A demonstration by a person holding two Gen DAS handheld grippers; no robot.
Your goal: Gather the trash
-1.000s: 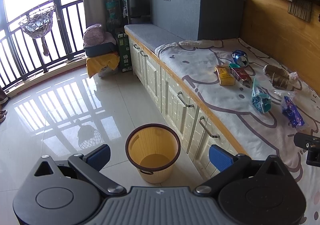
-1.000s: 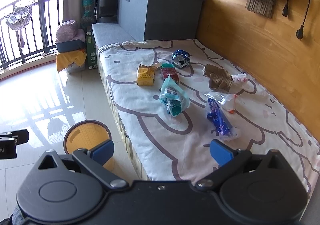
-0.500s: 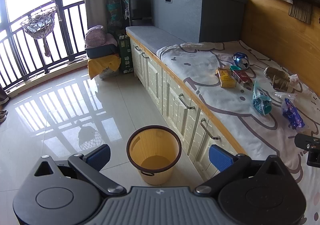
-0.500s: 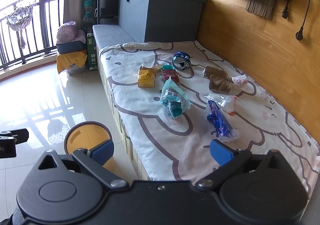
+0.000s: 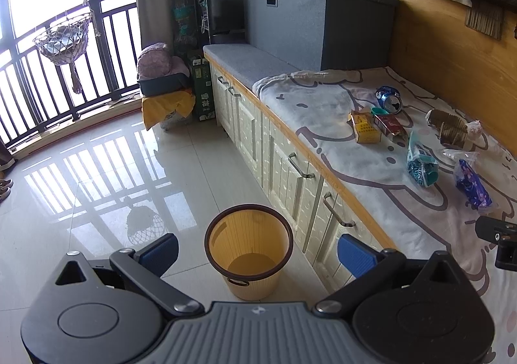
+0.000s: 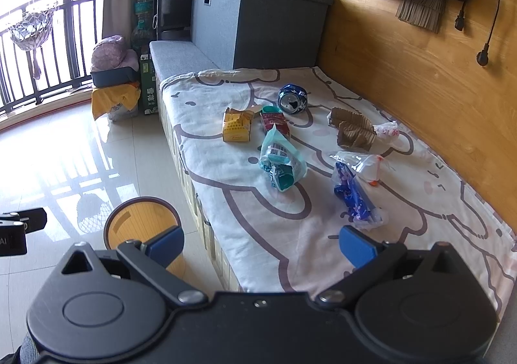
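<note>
You hold both grippers' jaws spread and empty, since the trash bin [image 5: 248, 251] waits empty beside the bed [image 6: 290, 234], litter untouched.

I see the trash scattered mid-frame in my right view: a yellow carton [image 6: 236, 128], a red packet [image 6: 275, 123], a crushed blue can [image 6: 292, 98] on its side, crumpled brown paper [image 6: 353, 131], a teal bag [image 6: 281, 163] and a blue wrapper [image 6: 353, 194]. The yellow bin [image 5: 248, 249] stands upright and open at lower centre of my left view.

Litter-strewn cartoon sheet [image 6: 290, 234] on bench [image 5: 290, 166]
</note>
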